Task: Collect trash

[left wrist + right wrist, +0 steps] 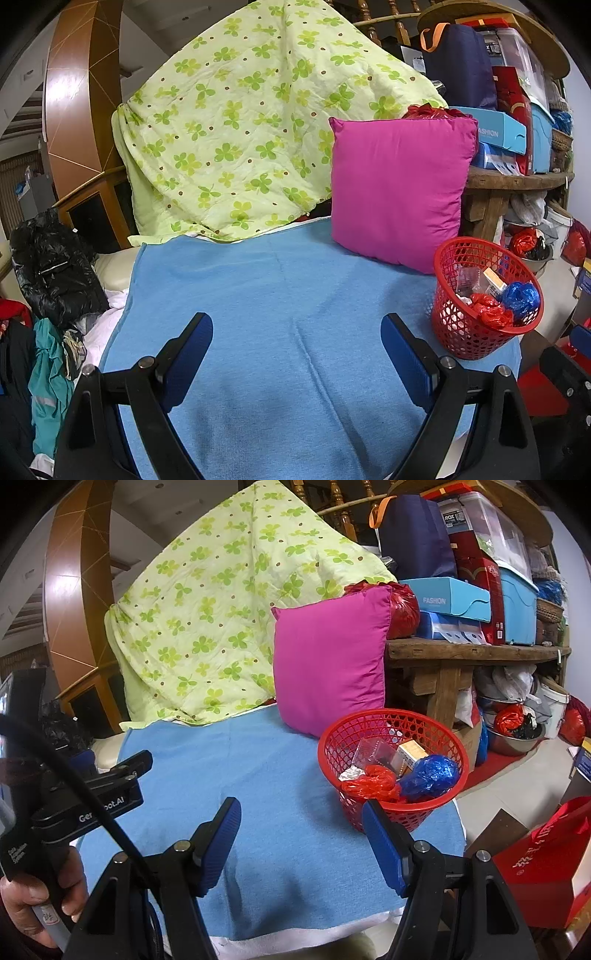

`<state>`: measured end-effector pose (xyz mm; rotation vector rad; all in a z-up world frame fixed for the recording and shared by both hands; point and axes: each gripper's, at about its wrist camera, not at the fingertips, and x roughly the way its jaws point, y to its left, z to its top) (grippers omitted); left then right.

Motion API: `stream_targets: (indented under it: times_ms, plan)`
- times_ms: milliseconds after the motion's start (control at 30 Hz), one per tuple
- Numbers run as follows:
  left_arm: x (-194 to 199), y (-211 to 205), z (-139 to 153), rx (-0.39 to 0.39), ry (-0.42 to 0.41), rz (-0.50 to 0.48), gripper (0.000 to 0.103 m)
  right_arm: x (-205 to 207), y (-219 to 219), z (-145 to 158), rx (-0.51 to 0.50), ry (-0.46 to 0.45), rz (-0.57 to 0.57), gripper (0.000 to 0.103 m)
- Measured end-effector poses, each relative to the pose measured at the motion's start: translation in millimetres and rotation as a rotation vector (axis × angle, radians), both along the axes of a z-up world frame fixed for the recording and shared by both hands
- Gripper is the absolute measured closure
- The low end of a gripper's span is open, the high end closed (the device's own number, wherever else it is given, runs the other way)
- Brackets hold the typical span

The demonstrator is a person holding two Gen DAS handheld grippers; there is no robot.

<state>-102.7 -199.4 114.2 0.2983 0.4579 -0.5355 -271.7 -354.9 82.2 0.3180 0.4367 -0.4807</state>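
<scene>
A red mesh basket (458, 332) (369, 812) stands at the right edge of a blue blanket (280, 295) (240, 768). Inside it lie a crumpled red bag (373, 781), a crumpled blue bag (430, 771), a small yellow-white box (410, 755) and clear plastic wrap (371, 753). My left gripper (297, 334) hovers open over the bare blanket, left of the basket, with nothing between its blue pads. My right gripper (301, 823) is open too and holds nothing, its right finger (384, 845) just in front of the basket's near wall. The left gripper (110, 775) also shows in the right wrist view, held by a hand (33, 901).
A magenta pillow (399, 188) (328, 664) stands behind the basket, a green clover-print quilt (236, 122) (210, 609) behind that. A wooden bench (472, 653) with boxes is at the right, bags and a metal bowl (517, 738) below it. Dark clothes (55, 273) pile at left. A red paper bag (546, 864) stands on the floor.
</scene>
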Motion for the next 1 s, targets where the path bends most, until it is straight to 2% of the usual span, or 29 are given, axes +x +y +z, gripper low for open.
stream_targets:
  times_ms: [1000]
  plan:
    - [-5.4,-4.2,0.5,0.006,-0.004,-0.008,0.011,-3.6,-7.5,-2.3,0.015,-0.014,-0.014,0.031]
